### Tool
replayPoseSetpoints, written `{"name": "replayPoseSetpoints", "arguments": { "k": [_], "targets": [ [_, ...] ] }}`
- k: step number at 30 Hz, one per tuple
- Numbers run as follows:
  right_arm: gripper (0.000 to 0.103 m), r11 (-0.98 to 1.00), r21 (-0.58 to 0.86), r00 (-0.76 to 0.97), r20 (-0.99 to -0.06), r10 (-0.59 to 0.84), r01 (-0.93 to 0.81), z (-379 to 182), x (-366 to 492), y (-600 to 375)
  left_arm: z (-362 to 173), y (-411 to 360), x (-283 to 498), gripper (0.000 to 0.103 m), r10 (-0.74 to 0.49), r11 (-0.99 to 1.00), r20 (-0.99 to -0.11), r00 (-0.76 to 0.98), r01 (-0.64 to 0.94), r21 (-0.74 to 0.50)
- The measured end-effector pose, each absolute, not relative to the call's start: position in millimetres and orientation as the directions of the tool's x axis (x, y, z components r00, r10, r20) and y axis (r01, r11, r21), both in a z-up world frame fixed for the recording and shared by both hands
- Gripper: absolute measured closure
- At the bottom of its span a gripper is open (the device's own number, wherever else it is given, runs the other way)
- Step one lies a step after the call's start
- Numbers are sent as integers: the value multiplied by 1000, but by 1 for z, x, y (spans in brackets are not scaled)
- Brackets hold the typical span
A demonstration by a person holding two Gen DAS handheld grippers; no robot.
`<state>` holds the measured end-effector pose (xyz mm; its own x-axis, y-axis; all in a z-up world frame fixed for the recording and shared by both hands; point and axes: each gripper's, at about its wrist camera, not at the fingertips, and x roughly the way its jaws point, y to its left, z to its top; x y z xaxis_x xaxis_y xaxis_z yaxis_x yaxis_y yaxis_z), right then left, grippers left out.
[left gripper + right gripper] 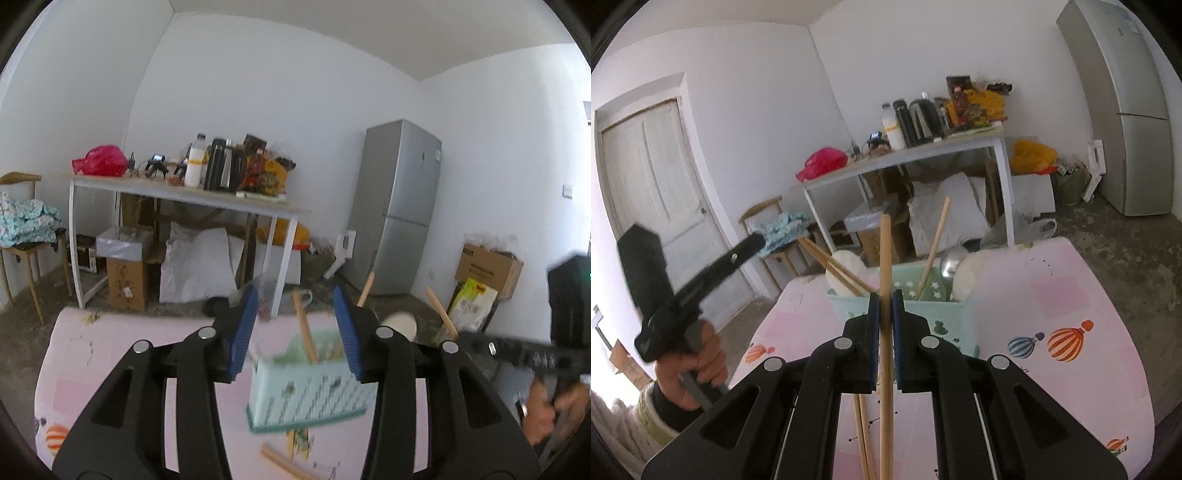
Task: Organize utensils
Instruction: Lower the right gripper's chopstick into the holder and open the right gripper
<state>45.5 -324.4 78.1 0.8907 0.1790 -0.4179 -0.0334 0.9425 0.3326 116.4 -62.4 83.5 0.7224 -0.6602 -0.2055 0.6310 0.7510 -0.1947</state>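
Your left gripper [295,328]: black plastic arms, blue ribbed pads, jaws parted, nothing between them; hovers above mint basket [310,395]. Your right gripper [885,332]: same build, pads clenched on wooden stick [885,258], round, pale, upright. Basket: perforated plastic, rectangular, star cut-outs, stands on pink balloon-print cloth [1071,295]. Inside it: wooden handles leaning, steel spoon bowl [951,260], two pale rounded ladle heads. Loose chopsticks [864,439] lie on cloth just below right pads.
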Motion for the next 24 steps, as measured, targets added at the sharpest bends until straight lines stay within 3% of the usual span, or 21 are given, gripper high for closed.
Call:
{"name": "replayPoseSetpoints", "arguments": {
  "k": [5,11,16,24],
  "targets": [
    [96,947,320,834,-514,199,-29,74,63,-320,48,-51,109,61,-657,753,-309,687,616,-230],
    [96,924,379,808,-530,259,-48,76,78,-320,0,-46,108,61,-654,753,-433,620,590,-293],
    [96,901,434,730,-607,312,-24,48,106,-321,-11,-39,109,61,-655,753,-441,613,575,-319],
    [96,937,350,681,-689,248,12,25,129,-311,-8,-32,113,60,-643,765,-437,629,555,-327]
  ]
}}
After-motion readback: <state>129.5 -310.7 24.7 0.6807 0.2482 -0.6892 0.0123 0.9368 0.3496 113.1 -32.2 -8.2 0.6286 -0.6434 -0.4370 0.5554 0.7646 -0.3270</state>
